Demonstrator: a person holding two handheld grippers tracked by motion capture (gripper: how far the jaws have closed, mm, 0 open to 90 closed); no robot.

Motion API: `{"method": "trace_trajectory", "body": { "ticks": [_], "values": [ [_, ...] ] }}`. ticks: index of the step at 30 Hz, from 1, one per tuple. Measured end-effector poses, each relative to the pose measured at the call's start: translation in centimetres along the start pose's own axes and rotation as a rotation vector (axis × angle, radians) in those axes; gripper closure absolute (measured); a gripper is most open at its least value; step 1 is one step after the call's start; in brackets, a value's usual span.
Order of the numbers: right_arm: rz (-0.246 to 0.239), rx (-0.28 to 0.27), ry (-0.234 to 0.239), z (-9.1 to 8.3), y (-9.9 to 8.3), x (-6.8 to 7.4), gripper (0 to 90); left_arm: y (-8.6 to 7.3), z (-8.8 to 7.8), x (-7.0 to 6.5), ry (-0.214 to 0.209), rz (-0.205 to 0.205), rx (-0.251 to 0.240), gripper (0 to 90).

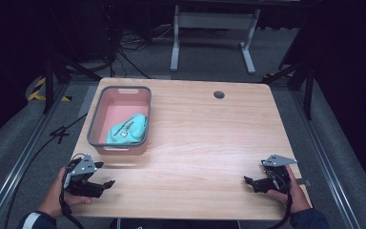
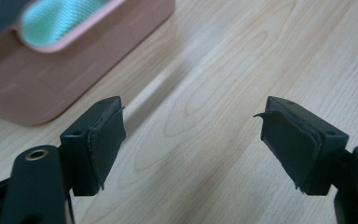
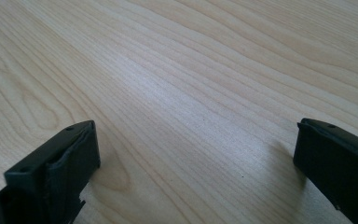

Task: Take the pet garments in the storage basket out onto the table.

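A pink bin with a grey rim (image 1: 120, 120) stands at the table's left, and a teal cloth bag (image 1: 127, 130) lies inside it. In the left gripper view the bin's near wall (image 2: 51, 70) sits just ahead to the left, with teal showing through its handle slot (image 2: 60, 18). My left gripper (image 1: 106, 185) hovers near the front left corner of the table, jaws apart with only bare wood between them (image 2: 193, 135). At the front right my right gripper (image 1: 249, 181) rests low over the wood, its jaws spread wide with nothing between them (image 3: 196, 149).
The wooden table (image 1: 205, 138) has a round cable hole (image 1: 218, 94) at the back right. Beyond the far edge stand a white desk frame (image 1: 214, 28) and loose cables on the grey floor. Metal rails run along both sides.
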State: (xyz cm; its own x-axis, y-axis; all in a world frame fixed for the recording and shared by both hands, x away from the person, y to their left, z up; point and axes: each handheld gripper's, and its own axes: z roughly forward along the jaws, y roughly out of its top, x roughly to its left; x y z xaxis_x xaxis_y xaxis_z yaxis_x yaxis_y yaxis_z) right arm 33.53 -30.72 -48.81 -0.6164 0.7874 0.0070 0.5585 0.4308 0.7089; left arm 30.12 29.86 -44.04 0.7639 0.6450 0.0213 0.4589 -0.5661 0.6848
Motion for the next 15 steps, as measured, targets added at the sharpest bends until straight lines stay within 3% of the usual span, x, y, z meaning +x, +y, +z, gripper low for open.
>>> {"method": "trace_trajectory", "body": {
  "ticks": [11, 15],
  "values": [
    [-0.001, 0.000, 0.001, 0.0, 0.0, 0.0, 0.5, 1.5, -2.0, 0.0, 0.013, 0.021, -0.061, 21.7],
    [0.000, 0.000, 0.001, 0.0, 0.0, 0.0, 0.5, 2.6, -2.6, 0.2, 0.005, 0.045, -0.051, 23.4]
  ]
}}
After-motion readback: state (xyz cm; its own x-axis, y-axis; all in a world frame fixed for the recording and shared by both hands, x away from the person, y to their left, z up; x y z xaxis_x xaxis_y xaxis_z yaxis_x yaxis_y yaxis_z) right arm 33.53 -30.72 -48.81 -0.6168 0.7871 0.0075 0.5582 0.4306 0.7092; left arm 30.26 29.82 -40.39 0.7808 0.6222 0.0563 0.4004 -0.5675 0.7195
